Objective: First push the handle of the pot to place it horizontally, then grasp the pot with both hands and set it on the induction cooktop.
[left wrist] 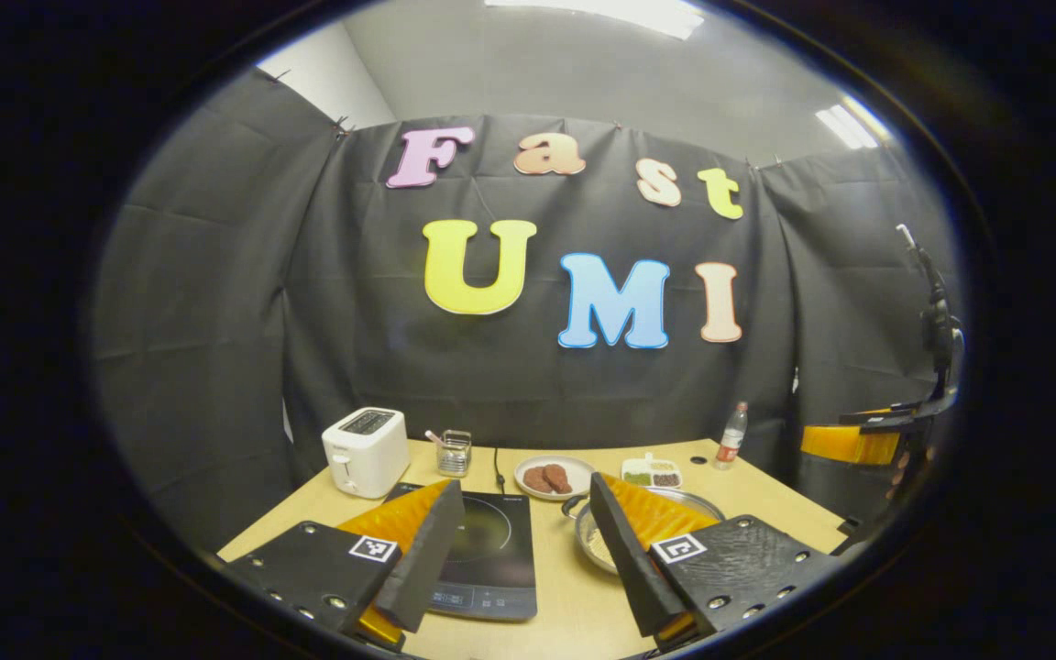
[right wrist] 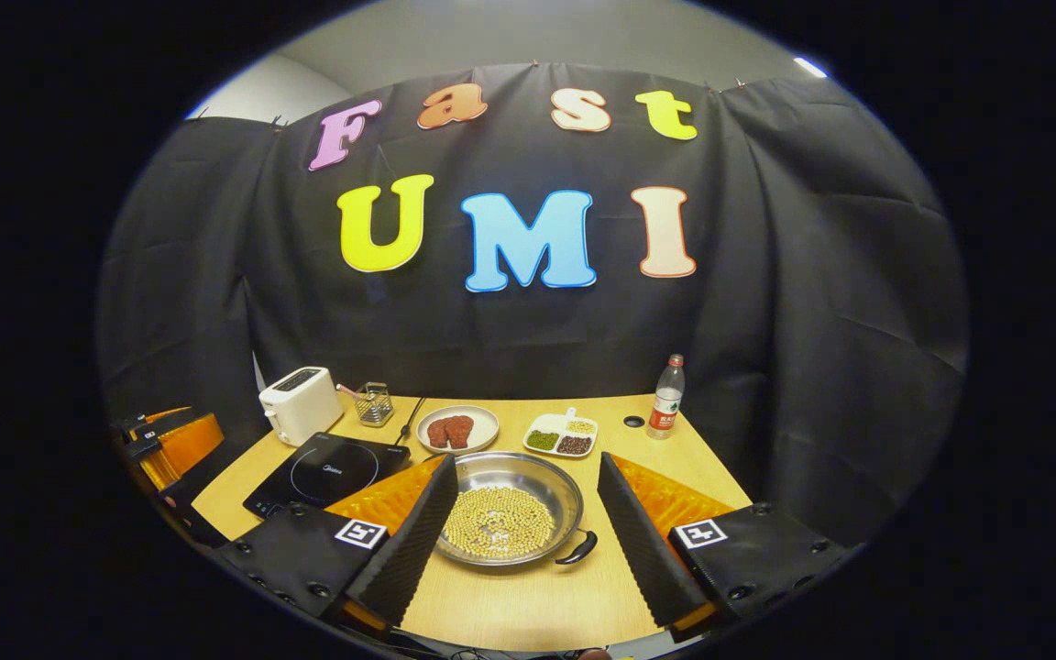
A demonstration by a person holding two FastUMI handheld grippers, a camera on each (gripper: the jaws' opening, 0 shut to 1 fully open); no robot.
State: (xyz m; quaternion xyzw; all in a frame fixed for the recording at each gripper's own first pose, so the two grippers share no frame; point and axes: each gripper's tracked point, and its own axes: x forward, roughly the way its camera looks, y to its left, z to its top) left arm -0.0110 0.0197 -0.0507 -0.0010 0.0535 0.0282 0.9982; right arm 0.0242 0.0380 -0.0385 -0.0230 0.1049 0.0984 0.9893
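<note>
A steel pot [right wrist: 510, 509] holding pale beans sits on the wooden table [right wrist: 528, 596], straight ahead of my right gripper [right wrist: 528, 467], which is open and held above and short of it. One black pot handle [right wrist: 578, 548] points toward the near right. The black induction cooktop [right wrist: 326, 472] lies to the pot's left. In the left gripper view, my left gripper [left wrist: 523, 495] is open above the table, with the cooktop [left wrist: 482, 550] ahead on the left. The pot [left wrist: 594, 543] is partly hidden behind its right finger.
Along the back stand a white toaster [right wrist: 299, 403], a small wire holder [right wrist: 374, 403], a plate of brown meat [right wrist: 456, 428], a divided dish [right wrist: 562, 435] and a bottle [right wrist: 666, 399]. The other gripper shows at the view edges [right wrist: 170, 445] [left wrist: 858, 445].
</note>
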